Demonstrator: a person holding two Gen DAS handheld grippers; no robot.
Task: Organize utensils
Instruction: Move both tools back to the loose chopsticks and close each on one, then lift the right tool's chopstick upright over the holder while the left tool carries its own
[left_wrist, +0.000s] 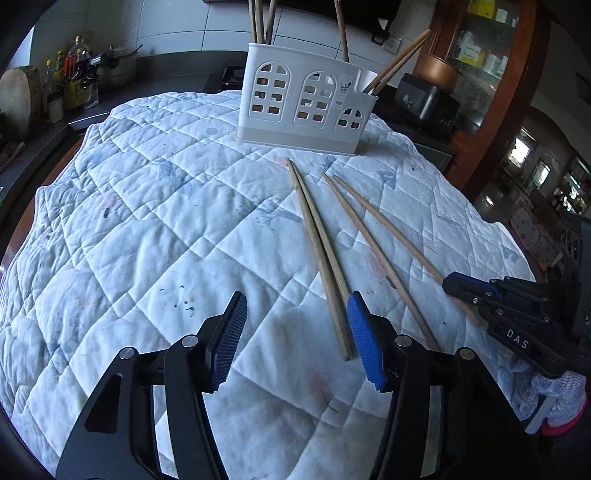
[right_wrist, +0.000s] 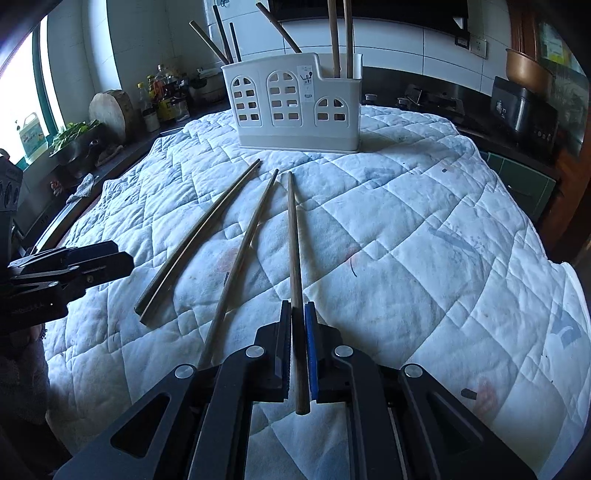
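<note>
A white utensil holder (left_wrist: 303, 107) with arched cut-outs stands at the far side of the quilted cloth and holds several wooden chopsticks; it also shows in the right wrist view (right_wrist: 295, 107). My right gripper (right_wrist: 297, 314) is shut on a wooden chopstick (right_wrist: 293, 240) that lies along the cloth, pointing at the holder. A pair of chopsticks (right_wrist: 195, 240) and a single one (right_wrist: 243, 254) lie to its left. My left gripper (left_wrist: 295, 317) is open and empty, its right pad beside the near end of the chopstick pair (left_wrist: 321, 258). The right gripper (left_wrist: 458, 286) shows at that view's right.
A white quilted cloth (left_wrist: 147, 240) covers the table. Bottles (left_wrist: 70, 70) and a wooden block stand on the counter at the left. A dark appliance (right_wrist: 524, 110) and a copper pot sit at the right. The left gripper (right_wrist: 122, 262) shows at the right wrist view's left edge.
</note>
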